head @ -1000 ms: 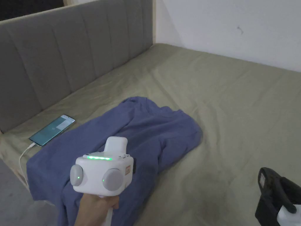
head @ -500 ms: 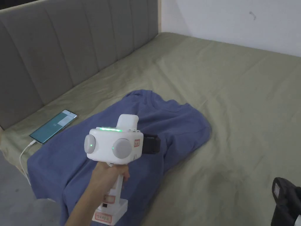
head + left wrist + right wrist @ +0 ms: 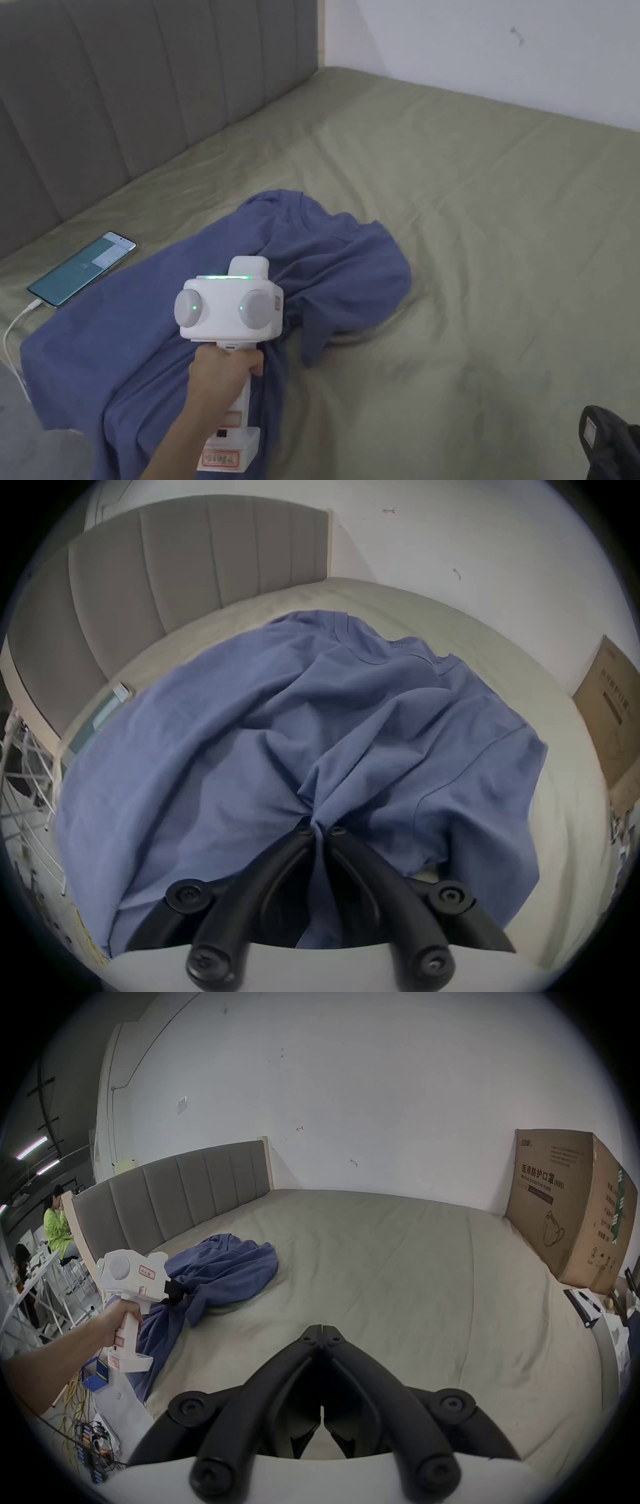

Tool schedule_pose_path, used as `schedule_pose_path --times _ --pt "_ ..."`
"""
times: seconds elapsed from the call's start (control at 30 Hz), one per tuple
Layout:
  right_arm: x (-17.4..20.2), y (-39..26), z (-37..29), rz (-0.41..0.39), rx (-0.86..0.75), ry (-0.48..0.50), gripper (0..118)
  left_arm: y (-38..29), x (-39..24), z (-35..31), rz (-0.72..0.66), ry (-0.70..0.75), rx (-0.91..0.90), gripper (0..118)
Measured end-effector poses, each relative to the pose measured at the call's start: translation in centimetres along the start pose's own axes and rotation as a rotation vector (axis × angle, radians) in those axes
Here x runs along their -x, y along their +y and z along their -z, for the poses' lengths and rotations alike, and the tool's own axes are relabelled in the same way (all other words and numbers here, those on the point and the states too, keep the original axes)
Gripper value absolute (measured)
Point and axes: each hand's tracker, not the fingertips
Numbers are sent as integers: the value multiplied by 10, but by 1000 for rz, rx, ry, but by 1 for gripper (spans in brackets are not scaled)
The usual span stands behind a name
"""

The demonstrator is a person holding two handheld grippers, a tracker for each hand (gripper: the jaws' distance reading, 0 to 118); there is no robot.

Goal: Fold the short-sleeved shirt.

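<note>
A blue short-sleeved shirt (image 3: 125, 325) lies crumpled on the near left part of the bed, its lower part hanging over the edge. In the left gripper view my left gripper (image 3: 320, 830) is shut on a gathered pinch of the shirt (image 3: 242, 739) near its middle, with folds radiating from the jaws. A hand holds its white housing (image 3: 228, 309) above the cloth. In its own view my right gripper (image 3: 322, 1329) is shut on nothing, above bare sheet to the right of the shirt (image 3: 225, 1265). A black part of the right gripper (image 3: 609, 440) shows at the lower right corner.
The olive bed sheet (image 3: 500, 250) spreads wide to the right of the shirt. A phone (image 3: 81, 269) with a white cable lies by the grey headboard (image 3: 125, 94). A cardboard box (image 3: 571, 1206) stands at the bed's far right. A person in green (image 3: 57, 1227) sits beyond the headboard.
The left gripper has come down onto the shirt and closed on its cloth. The shirt's right side has bunched up and drawn in toward the jaws. The head camera has shifted.
</note>
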Motion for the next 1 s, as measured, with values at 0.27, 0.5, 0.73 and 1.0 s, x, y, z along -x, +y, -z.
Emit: schedule_pose_path --times 0.27,0.5,0.73,1.0 --pt "-21 3 -25 15 -34 -35 0 12 12 -45 -140 -132 -21 0" --pt "-57 8 -62 96 -105 -105 0 52 4 -147 -197 -242 -170 0" --pt "-96 14 -115 178 -216 -204 0 81 -82 -264 -30 -424 -336 0" --pt "-148 6 -179 283 -310 -337 0 33 -232 -352 187 -831 -279 0"
